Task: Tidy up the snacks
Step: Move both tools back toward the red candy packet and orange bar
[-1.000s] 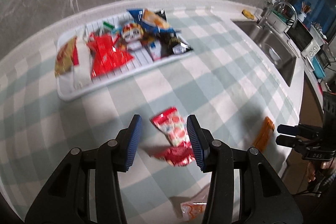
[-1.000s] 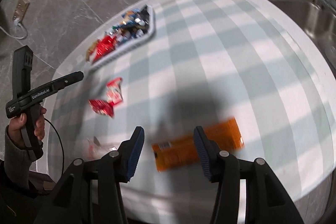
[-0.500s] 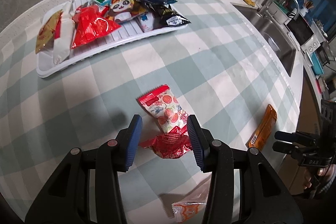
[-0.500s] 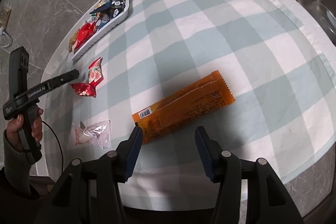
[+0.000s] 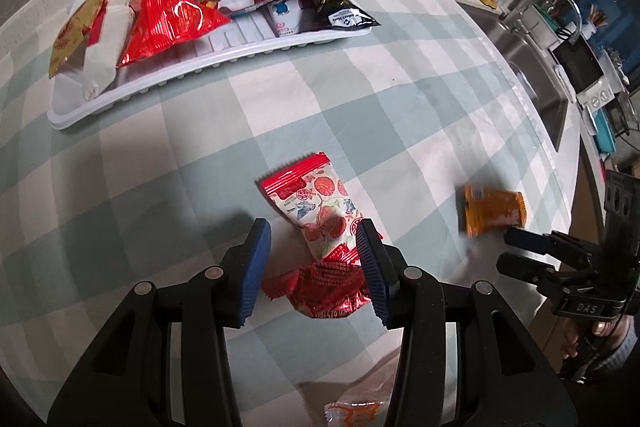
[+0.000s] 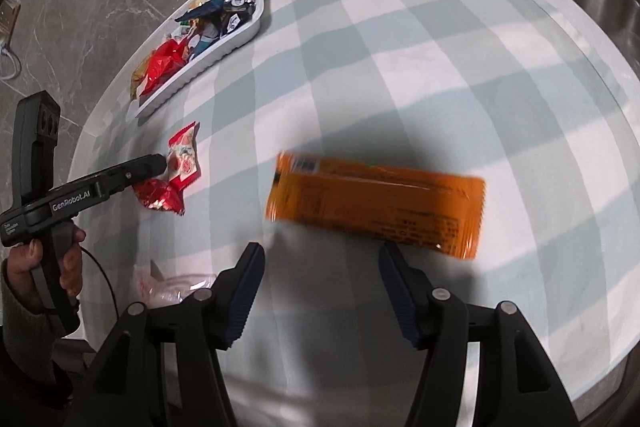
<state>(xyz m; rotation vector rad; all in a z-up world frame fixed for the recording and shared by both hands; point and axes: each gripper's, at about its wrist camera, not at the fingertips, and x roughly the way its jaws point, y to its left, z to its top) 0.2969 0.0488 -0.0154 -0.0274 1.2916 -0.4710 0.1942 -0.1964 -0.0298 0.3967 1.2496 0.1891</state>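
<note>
left wrist view: the left hand-held gripper (image 5: 314, 265) hangs low over two loose snacks on the checked tabletop (image 5: 400, 99), its blue pads standing apart on either side of a crumpled red wrapper (image 5: 320, 289), with the near end of a strawberry-print packet (image 5: 316, 203) reaching in between them; neither pad is seen pressing on anything. ahead of it, a white tray (image 5: 240, 55) already carries a heap of packets, so most of the sorting looks done. still out on the cloth are the two snacks under this gripper, a clear sachet (image 5: 352, 413) just behind its fingers, and a long orange packet (image 6: 376, 209) off to its right. in the right wrist view, the right hand-held gripper (image 6: 322, 289) is poised just short of that orange packet, jaws opening, nothing between them yet. set against the frames from a second ago, both grippers have come down closer to the cloth: the red wrapper and strawberry packet now fill the gap at the left fingers, where before they lay further ahead, and the tray sits larger in view. the orange packet, earlier slanted under the right gripper, now lies crosswise and just beyond its tips, blurred. four items appear left to collect.
</note>
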